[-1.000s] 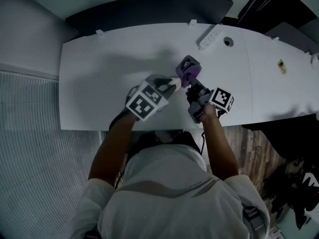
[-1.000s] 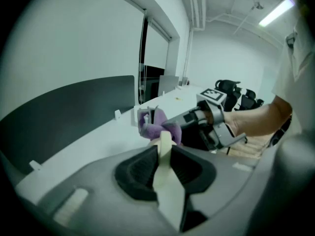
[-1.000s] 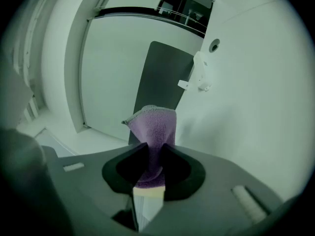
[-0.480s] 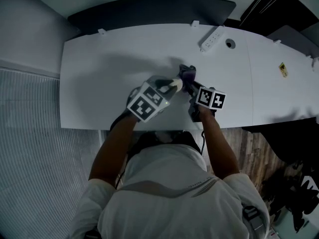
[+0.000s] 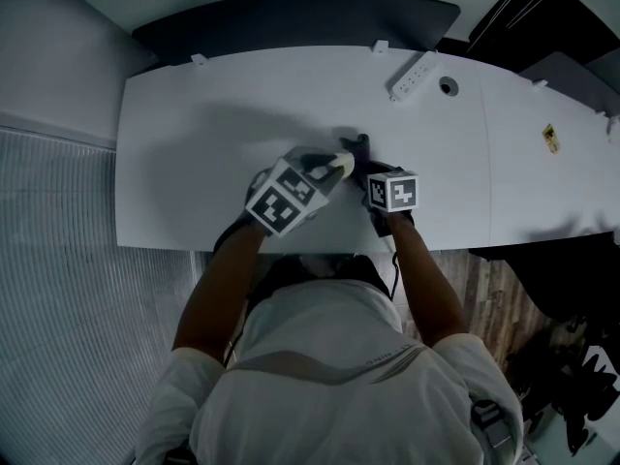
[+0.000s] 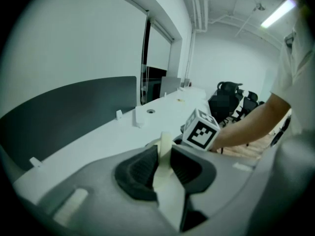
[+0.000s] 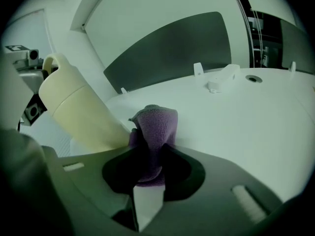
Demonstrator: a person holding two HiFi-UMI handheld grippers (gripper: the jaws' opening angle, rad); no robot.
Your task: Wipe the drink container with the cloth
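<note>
My left gripper [image 5: 327, 170] is shut on the cream drink container [image 5: 338, 166] and holds it over the white table [image 5: 203, 114]. In the left gripper view its pads [image 6: 142, 171] clamp a thin cream part of the container [image 6: 163, 168]. My right gripper [image 5: 366, 166] is shut on the purple cloth [image 7: 154, 127], which sticks up between its jaws. The cloth rests against the lower side of the cream container [image 7: 74, 107], seen tilted at the left of the right gripper view. From the head view the cloth [image 5: 360, 144] is only a dark scrap between the two grippers.
A white power strip [image 5: 411, 74] and a round cable hole [image 5: 447, 85] lie at the table's far right. A dark panel [image 5: 291, 22] runs behind the table. Office chairs [image 6: 229, 95] stand beyond the table's end. The person's right arm [image 6: 251, 124] reaches in.
My right gripper has swung in toward the container and turned, so its marker cube faces up. The purple cloth, plainly seen before, is now tucked against the container. The left gripper held still.
</note>
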